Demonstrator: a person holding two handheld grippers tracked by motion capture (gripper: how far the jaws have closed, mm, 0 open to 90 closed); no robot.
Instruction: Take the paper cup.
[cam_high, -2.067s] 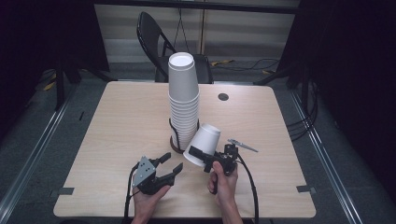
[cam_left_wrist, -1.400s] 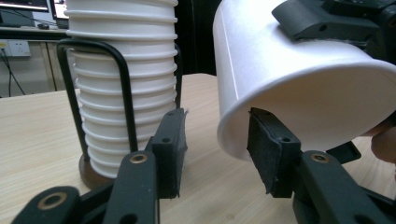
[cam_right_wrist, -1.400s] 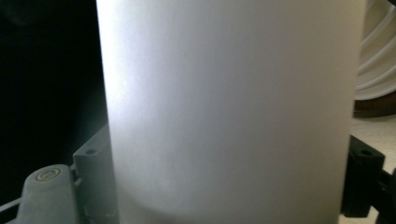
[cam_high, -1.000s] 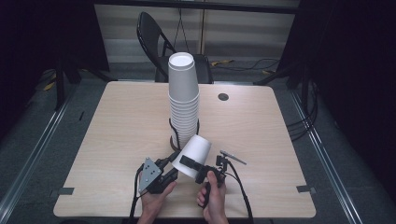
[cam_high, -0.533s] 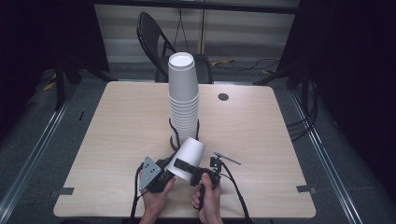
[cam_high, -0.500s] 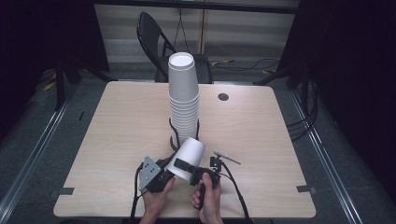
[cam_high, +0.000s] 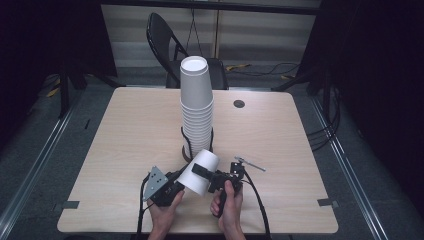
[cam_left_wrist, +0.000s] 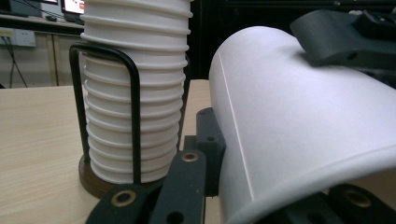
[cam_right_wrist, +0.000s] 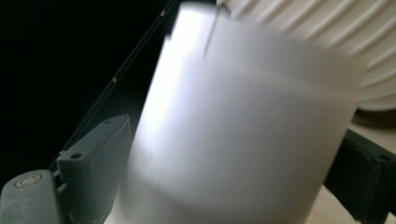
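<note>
Near the counter's front edge, the left gripper (cam_high: 176, 184) has just closed its jaws on the white cup (cam_high: 199, 172) that the right gripper (cam_high: 206, 173) still pinches: a handover under way.

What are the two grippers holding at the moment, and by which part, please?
Both hold one white paper cup, tilted on its side: the right gripper clamps its side wall mid-body, the left gripper has closed at its rim end.

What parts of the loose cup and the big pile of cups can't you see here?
- Loose cup mouth: high view, faces down toward the left hand-held gripper.
- Its rim: left gripper view, cut off by the bottom edge.
- Its surface: right gripper view, blurred.
- Cup stack top: left gripper view, cut off by the upper edge.
</note>
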